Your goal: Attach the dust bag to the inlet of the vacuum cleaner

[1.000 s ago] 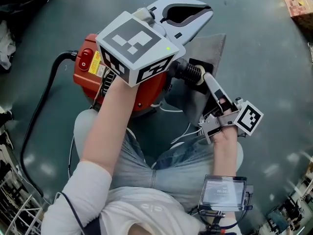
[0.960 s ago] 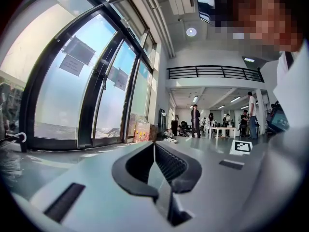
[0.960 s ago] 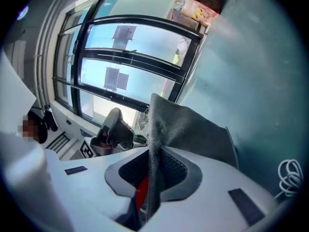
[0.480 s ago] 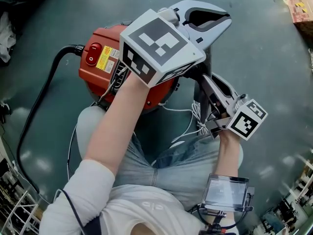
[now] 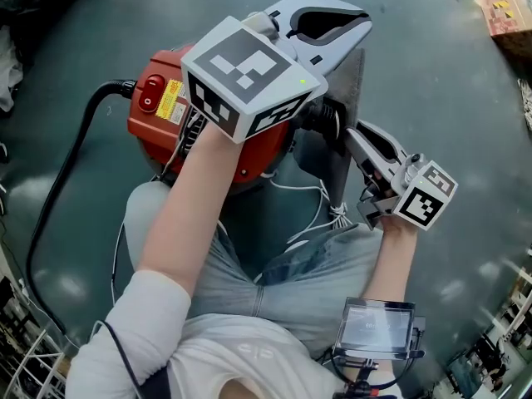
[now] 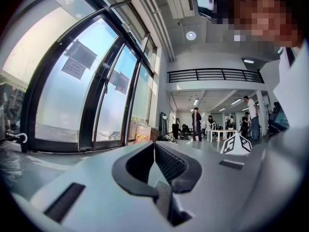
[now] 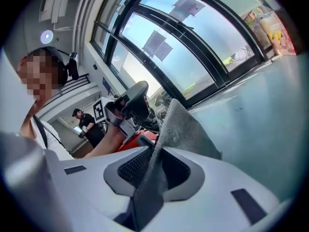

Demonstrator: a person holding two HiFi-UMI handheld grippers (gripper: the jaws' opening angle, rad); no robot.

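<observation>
Right now my right hand-held gripper (image 7: 157, 149) is clamped on the grey dust bag (image 5: 350, 77) — its jaws have just been easing apart slightly, yet the cloth is pinched between the pads. The bag stands on edge just beside the red vacuum cleaner (image 5: 154, 131) on the floor (image 5: 440, 81), near my left hand-held gripper (image 5: 362, 25) — its jaws are together.
</observation>
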